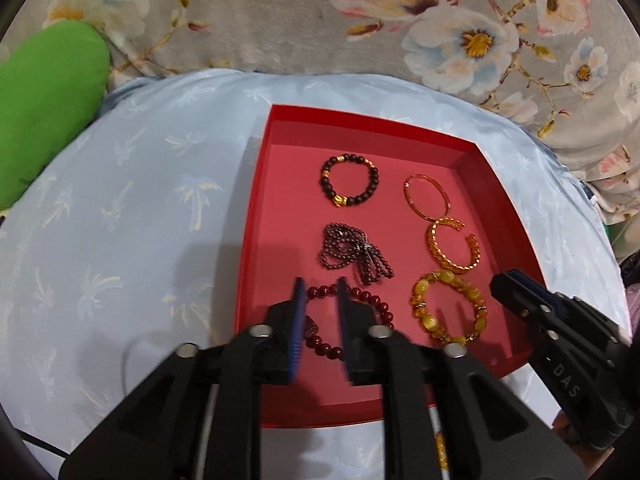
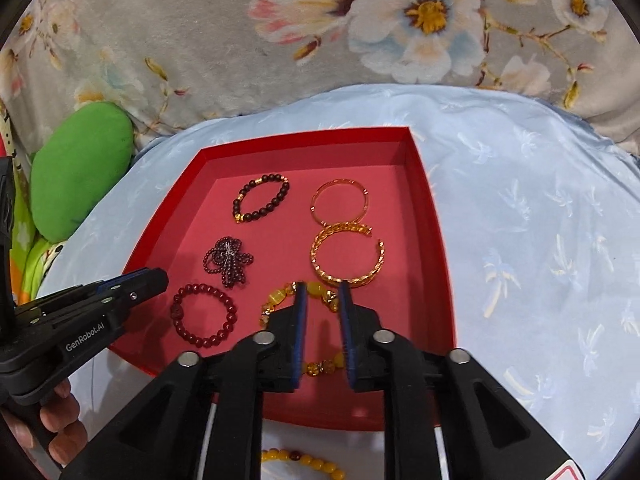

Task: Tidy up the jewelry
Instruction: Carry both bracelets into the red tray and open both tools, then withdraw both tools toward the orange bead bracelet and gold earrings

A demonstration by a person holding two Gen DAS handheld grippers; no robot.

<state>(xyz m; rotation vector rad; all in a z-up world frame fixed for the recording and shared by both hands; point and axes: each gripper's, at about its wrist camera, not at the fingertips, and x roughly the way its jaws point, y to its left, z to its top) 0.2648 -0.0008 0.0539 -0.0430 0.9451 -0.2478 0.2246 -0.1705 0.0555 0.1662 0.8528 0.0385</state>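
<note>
A red tray (image 1: 500,184) (image 2: 432,216) lies on pale blue cloth and holds several bracelets. A dark red bead bracelet (image 1: 360,300) (image 2: 204,316) lies near left, a yellow bead bracelet (image 1: 448,308) (image 2: 280,296) near right. A dark bead cluster (image 1: 352,252) (image 2: 228,260), a black-and-gold bracelet (image 1: 348,180) (image 2: 260,196), a thin gold bangle (image 1: 426,196) (image 2: 340,200) and a gold cuff (image 1: 452,248) (image 2: 344,260) lie beyond. My left gripper (image 1: 320,292) (image 2: 132,284) is open over the red bracelet. My right gripper (image 2: 323,292) (image 1: 516,292) is open over the yellow one. Both are empty.
Another yellow bead bracelet (image 2: 304,462) lies on the cloth in front of the tray. A green cushion (image 1: 44,108) (image 2: 80,176) sits at the left. A grey floral blanket (image 1: 360,20) (image 2: 320,40) lies behind the blue cloth (image 1: 120,220).
</note>
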